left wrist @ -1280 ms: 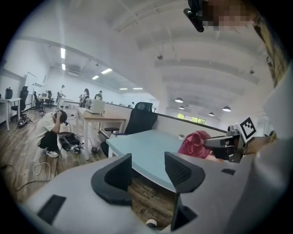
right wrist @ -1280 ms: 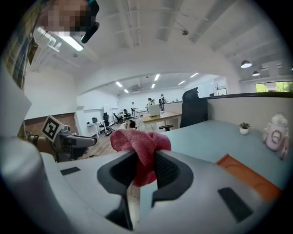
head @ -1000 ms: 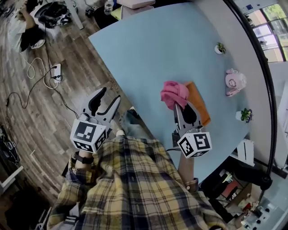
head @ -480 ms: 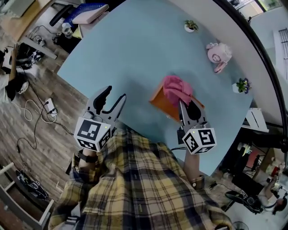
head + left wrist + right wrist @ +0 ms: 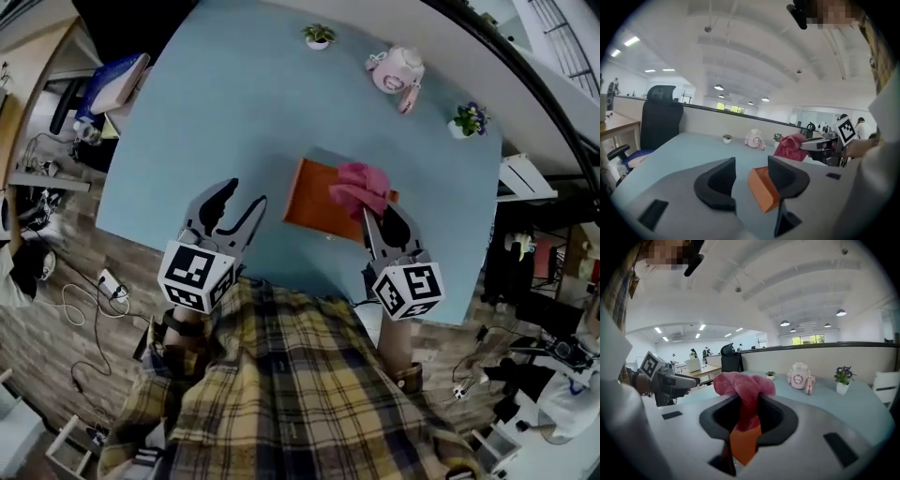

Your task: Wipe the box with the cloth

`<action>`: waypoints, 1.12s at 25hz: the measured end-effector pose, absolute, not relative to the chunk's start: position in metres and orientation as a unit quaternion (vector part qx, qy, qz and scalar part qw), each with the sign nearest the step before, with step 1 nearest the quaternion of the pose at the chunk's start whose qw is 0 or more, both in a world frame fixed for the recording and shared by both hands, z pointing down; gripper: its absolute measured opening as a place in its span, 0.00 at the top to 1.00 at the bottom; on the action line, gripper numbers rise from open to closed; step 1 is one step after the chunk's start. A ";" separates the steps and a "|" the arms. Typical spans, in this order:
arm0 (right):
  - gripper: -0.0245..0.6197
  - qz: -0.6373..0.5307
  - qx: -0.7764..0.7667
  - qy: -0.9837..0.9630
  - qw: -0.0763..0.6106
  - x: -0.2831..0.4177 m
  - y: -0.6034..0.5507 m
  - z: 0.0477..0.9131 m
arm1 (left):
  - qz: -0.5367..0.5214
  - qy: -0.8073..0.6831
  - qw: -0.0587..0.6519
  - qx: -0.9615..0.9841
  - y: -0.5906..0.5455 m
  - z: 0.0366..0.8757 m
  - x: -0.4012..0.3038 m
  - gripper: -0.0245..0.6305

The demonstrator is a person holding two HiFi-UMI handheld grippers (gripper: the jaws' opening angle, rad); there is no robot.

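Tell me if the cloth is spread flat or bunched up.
Bunched up: the pink cloth is a crumpled wad pinched between the right gripper's fingers, over the orange box.

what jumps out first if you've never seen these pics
The bright pink cloth, pinched in the shut right claw, hangs over the right end of the orange box lying mid-table. The left claw sits open and empty at the near edge of the light blue table, left of the box.
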State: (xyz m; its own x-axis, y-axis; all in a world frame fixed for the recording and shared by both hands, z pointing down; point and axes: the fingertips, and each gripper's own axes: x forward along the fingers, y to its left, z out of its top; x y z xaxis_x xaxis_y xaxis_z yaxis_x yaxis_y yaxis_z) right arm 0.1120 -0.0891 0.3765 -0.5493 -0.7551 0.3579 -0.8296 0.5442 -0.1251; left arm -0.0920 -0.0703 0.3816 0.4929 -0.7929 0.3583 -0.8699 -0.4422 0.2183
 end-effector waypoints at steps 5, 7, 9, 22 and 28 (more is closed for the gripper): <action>0.83 0.150 0.507 -0.839 0.129 0.132 -0.086 0.376 | 0.110 -0.434 0.192 0.873 -0.091 0.385 -0.067 0.65; 0.83 0.150 0.523 -0.829 0.128 0.137 -0.085 0.375 | 0.114 -0.416 0.192 0.882 -0.097 0.386 -0.060 0.65; 0.83 0.152 0.536 -0.821 0.126 0.141 -0.084 0.374 | 0.119 -0.399 0.194 0.888 -0.100 0.389 -0.052 0.65; 0.83 0.170 0.555 -0.805 0.124 0.142 -0.088 0.384 | 0.147 -0.343 0.216 0.902 -0.105 0.415 -0.027 0.66; 0.83 0.177 0.546 -0.808 0.134 0.135 -0.090 0.391 | 0.159 -0.319 0.236 0.904 -0.096 0.435 -0.013 0.66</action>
State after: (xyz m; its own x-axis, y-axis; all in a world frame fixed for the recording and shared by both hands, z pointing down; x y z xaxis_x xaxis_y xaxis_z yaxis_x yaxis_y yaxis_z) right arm 0.1346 -0.0900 0.3908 -0.3686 -0.8349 0.4088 -0.9293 0.3420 -0.1395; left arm -0.0125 -0.0957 0.4354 0.7453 -0.5019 0.4389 -0.6525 -0.6845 0.3252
